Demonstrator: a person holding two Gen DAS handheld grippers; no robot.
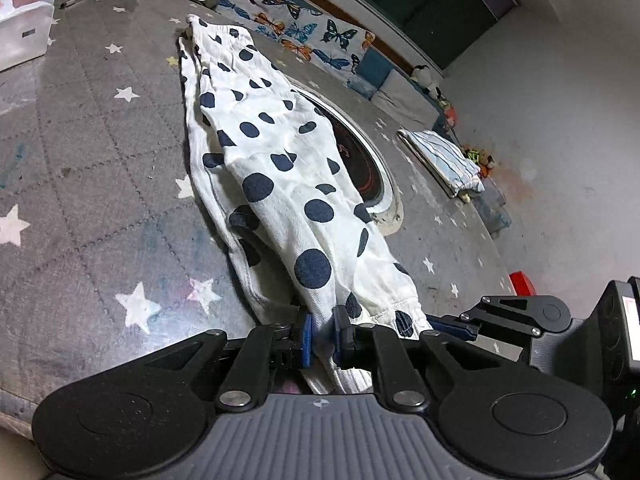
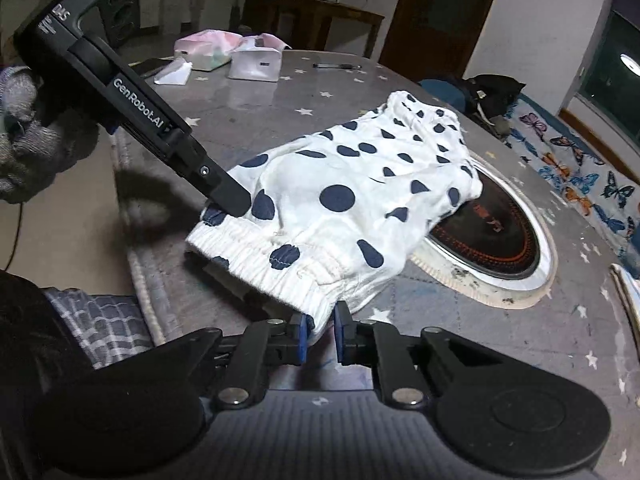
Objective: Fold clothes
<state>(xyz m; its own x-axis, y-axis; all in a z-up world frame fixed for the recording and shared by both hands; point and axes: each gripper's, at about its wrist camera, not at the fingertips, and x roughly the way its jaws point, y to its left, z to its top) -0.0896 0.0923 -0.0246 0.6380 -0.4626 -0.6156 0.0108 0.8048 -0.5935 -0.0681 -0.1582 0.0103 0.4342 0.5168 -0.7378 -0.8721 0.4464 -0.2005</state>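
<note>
A white garment with navy polka dots (image 1: 280,160) (image 2: 360,200) lies stretched along the grey star-patterned table cover (image 1: 100,160). My left gripper (image 1: 322,338) is shut on the near hem, with fabric bunched between its blue pads. In the right wrist view the left gripper (image 2: 232,206) comes in from the upper left, held by a gloved hand (image 2: 28,136), its tips on the elastic band's left end. My right gripper (image 2: 320,334) is shut on the elastic band's right corner. The right gripper (image 1: 452,326) also shows by the cuff in the left wrist view.
A round cooktop (image 2: 492,240) (image 1: 360,160) is set into the table, partly under the garment. A folded striped cloth (image 1: 444,160) lies at the far right edge. White boxes (image 2: 256,64) and a pen (image 2: 336,66) sit at the back. Butterfly-print fabric (image 2: 576,172) lies beyond the table.
</note>
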